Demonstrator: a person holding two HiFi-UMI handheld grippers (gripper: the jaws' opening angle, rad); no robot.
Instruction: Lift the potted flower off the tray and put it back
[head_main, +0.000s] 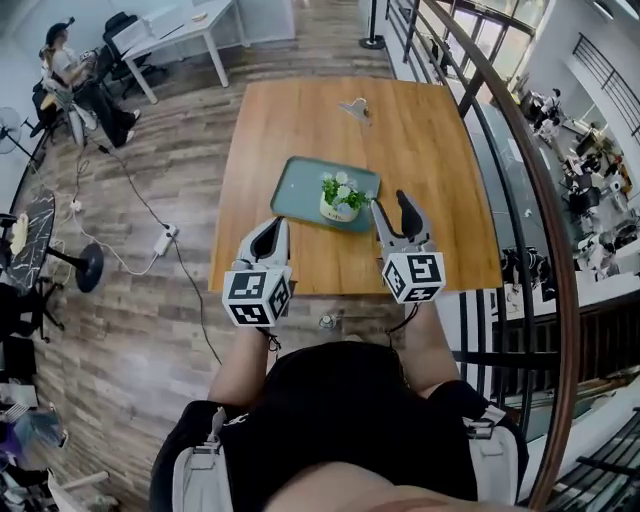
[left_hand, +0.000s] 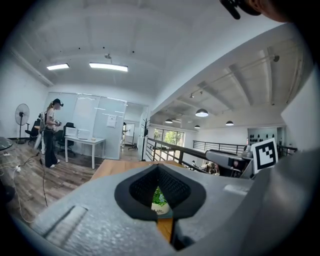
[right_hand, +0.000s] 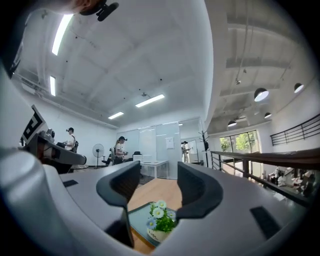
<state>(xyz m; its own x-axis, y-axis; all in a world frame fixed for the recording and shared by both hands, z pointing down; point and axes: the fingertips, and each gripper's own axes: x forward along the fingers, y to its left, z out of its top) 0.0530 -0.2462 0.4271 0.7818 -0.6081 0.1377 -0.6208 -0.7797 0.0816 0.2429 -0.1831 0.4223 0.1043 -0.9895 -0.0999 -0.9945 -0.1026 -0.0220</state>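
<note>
The right gripper (head_main: 392, 204) fingers are set apart to admit the potted flower (head_main: 341, 197) on the tray (head_main: 293, 185). The left gripper (head_main: 276, 228) fingers are closed, empty.

one potted flower (head_main: 341, 198), one tray (head_main: 295, 186), two grippers (head_main: 271, 228) (head_main: 392, 204)

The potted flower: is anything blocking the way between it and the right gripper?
Nothing visible does. The right gripper, jaws apart, is close beside the potted flower on its tray, with only open space between them.
</note>
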